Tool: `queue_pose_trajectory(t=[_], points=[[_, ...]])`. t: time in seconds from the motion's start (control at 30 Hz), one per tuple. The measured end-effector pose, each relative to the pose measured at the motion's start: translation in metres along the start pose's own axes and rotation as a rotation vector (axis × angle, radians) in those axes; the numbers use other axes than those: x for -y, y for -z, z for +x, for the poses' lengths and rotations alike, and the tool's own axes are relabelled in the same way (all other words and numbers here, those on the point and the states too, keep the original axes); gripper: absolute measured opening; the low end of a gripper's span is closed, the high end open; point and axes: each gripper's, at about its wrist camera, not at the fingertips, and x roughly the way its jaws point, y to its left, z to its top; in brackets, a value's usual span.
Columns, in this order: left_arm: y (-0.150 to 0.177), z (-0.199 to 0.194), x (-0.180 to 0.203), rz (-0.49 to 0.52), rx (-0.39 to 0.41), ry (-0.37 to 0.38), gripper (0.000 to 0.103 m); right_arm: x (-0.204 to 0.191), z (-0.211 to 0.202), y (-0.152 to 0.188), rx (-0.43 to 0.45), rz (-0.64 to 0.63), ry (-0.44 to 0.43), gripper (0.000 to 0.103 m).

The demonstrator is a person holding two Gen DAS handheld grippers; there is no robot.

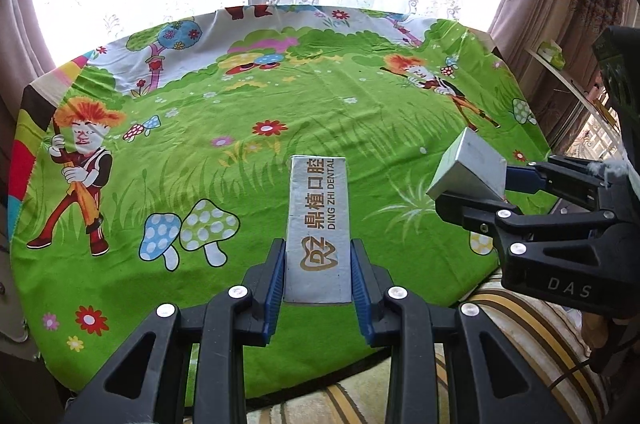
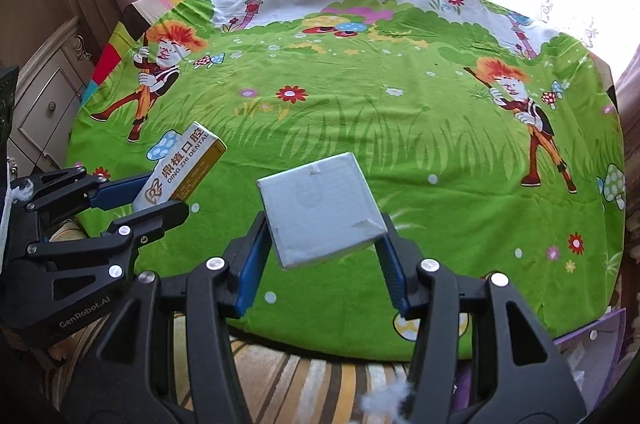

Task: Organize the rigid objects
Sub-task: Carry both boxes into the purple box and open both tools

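My left gripper (image 1: pixel 318 260) is shut on a long silver box (image 1: pixel 318 224) marked DING ZHI DENTAL and holds it above the near edge of the table. The same box (image 2: pixel 180 170) shows a gold side in the right wrist view, clamped by the left gripper (image 2: pixel 156 194). My right gripper (image 2: pixel 324 244) is shut on a square silver-grey box (image 2: pixel 320 208), tilted, above the table's near edge. In the left wrist view this box (image 1: pixel 466 176) sits in the right gripper (image 1: pixel 484 184) at the right.
The round table (image 1: pixel 280 96) is covered with a green cartoon cloth. A striped cushion (image 2: pixel 304 376) lies below its near edge. Curtains and a bright window stand behind. A cream cabinet (image 2: pixel 44 104) is at the left, a shelf (image 1: pixel 568 80) at the right.
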Motion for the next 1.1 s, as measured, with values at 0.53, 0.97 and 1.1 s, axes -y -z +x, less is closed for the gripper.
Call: queue_pose_trajectory(t=[0.53,0.97,1.1], points=[[0.044,-0.063,0.12,0.095,0.027,0.236,0.032,0.051,-0.133,0.099,0.053,0.135,0.138,0.056],[0.069,-0.069,0.205,0.108,-0.048,0.437,0.032,0.114,-0.186,0.186,0.056,0.3,0.288,0.056],[0.074,-0.06,0.231,0.14,-0.082,0.446,0.033,0.136,-0.193,0.203,0.07,0.375,0.321,0.056]])
